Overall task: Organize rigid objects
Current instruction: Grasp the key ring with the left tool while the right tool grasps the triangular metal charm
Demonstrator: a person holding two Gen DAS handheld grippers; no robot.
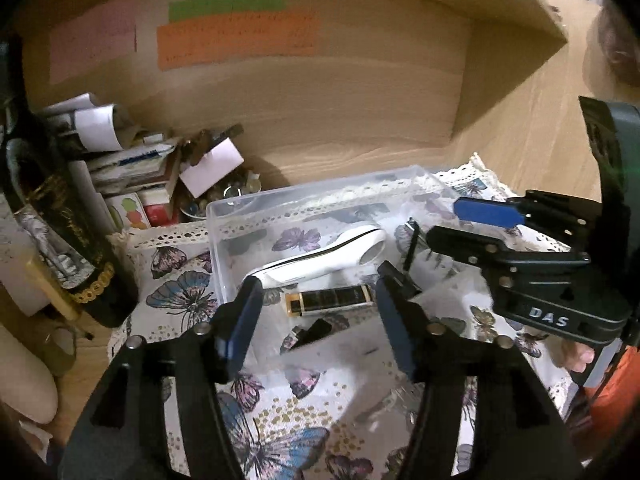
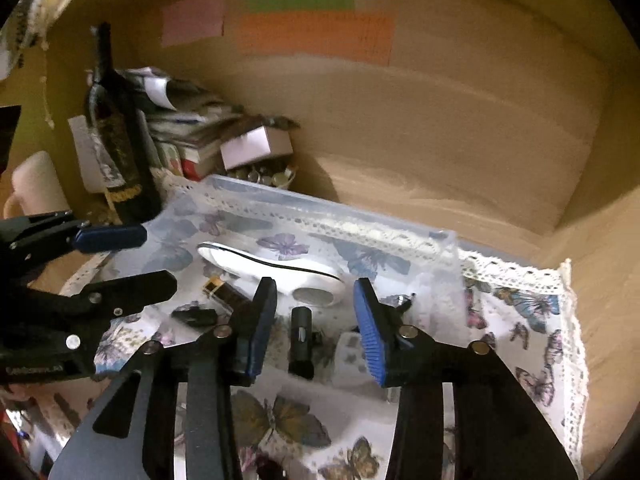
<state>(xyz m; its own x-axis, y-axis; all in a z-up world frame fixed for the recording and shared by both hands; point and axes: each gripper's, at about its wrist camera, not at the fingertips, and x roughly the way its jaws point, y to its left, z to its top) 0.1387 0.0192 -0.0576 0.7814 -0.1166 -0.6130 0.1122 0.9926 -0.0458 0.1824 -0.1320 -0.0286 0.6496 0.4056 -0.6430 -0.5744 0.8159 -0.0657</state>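
Note:
A clear plastic bin (image 1: 224, 240) (image 2: 448, 248) sits on a butterfly-print cloth. Inside lie a white handheld device (image 1: 324, 260) (image 2: 272, 268), a black and gold lighter (image 1: 328, 300) (image 2: 224, 294), a small black piece (image 1: 312, 332) (image 2: 196, 316), and a black cylinder (image 2: 301, 338). My left gripper (image 1: 316, 320) is open and empty above the bin's near side, over the lighter. My right gripper (image 2: 316, 328) is open and empty above the black cylinder; it also shows at the right of the left wrist view (image 1: 452, 224).
A dark wine bottle (image 1: 52, 220) (image 2: 120, 148) stands at the left. Stacked papers and boxes (image 1: 128, 168) (image 2: 192, 136) and a jar of small metal bits (image 2: 268, 176) sit behind the bin. Wooden shelf walls (image 1: 320, 112) close in behind and right.

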